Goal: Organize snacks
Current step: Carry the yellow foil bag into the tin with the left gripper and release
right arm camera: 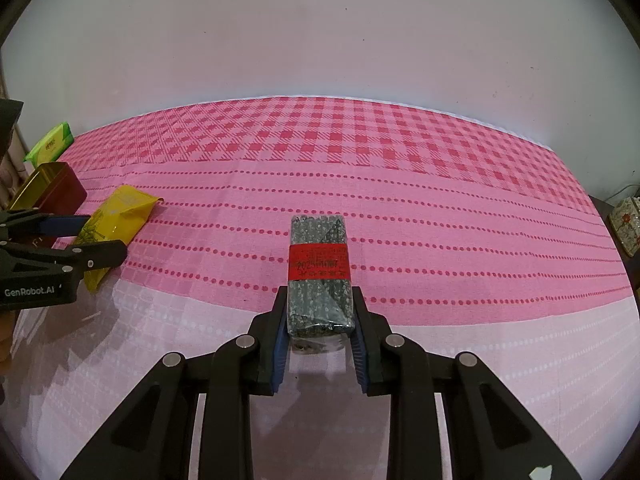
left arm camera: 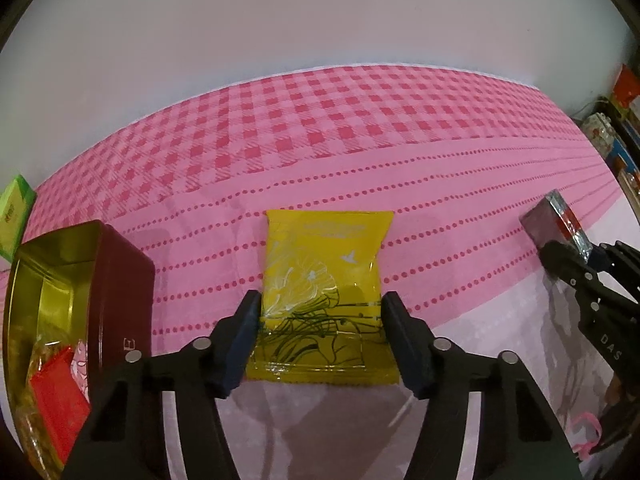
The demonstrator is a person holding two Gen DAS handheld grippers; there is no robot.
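Note:
A yellow snack packet (left arm camera: 324, 256) with a line drawing lies on the pink tablecloth (left arm camera: 360, 140). My left gripper (left arm camera: 320, 304) is shut on the packet's near half, one pad against each side edge. In the right wrist view the same packet (right arm camera: 120, 210) sticks out beyond the left gripper (right arm camera: 102, 236). My right gripper (right arm camera: 320, 298) is shut on a dark speckled bar (right arm camera: 318, 240) with a red band, holding its near end. That bar (left arm camera: 556, 220) shows at the far right of the left wrist view.
An open dark red tin (left arm camera: 120, 280) with a gold inside stands to the left of the yellow packet; a red packet (left arm camera: 56, 400) and other wrapped snacks lie in it. A green packet (left arm camera: 14, 216) lies behind the tin. Cluttered shelves (left arm camera: 620, 148) stand at the right edge.

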